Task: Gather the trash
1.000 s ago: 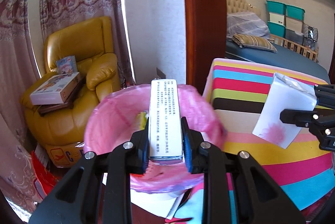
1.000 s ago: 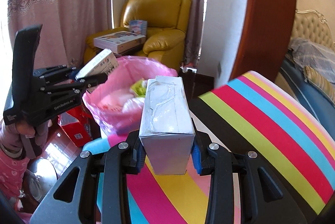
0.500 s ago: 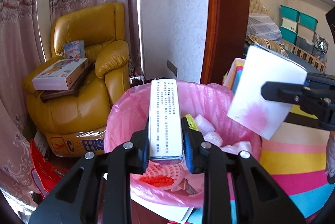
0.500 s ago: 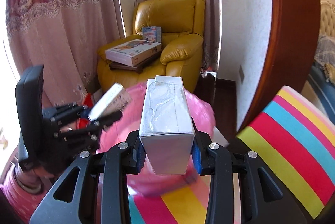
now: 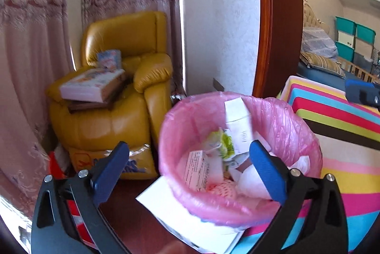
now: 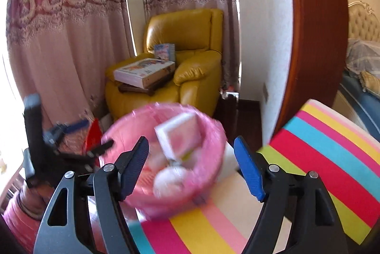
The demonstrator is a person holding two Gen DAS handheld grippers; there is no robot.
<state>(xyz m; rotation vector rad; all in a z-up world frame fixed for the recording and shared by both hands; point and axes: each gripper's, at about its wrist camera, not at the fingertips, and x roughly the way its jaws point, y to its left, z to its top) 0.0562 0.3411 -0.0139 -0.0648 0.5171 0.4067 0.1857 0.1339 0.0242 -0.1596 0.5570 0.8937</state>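
Left gripper tilted downward over the pink-lined bin, fingers spread wide, nothing between them; jaws just opened. Blue pads flank the bin's near rim, left pad outside the liner on the left, right pad over the bin's right interior. Narrow printed box lying inside the bin at near left, tilted, clear of both pads. Taller white carton leaning against the far inner wall of the liner. Crumpled wrappers and white paper heaped between the two boxes.

Right gripper likewise angled down toward the bin, fingers apart, empty; jaws just opened. White carton seen blurred inside the bin mouth, ahead of the pads, untouched by either.

From the right wrist view, left gripper visible at far left of frame, blurred, held in a hand with pink sleeve below it. From the left wrist view, only a blue pad edge of the right gripper shows at the right margin.

Bin beside striped cushion, on its left. Yellow armchair farther back, flat box on its seat.
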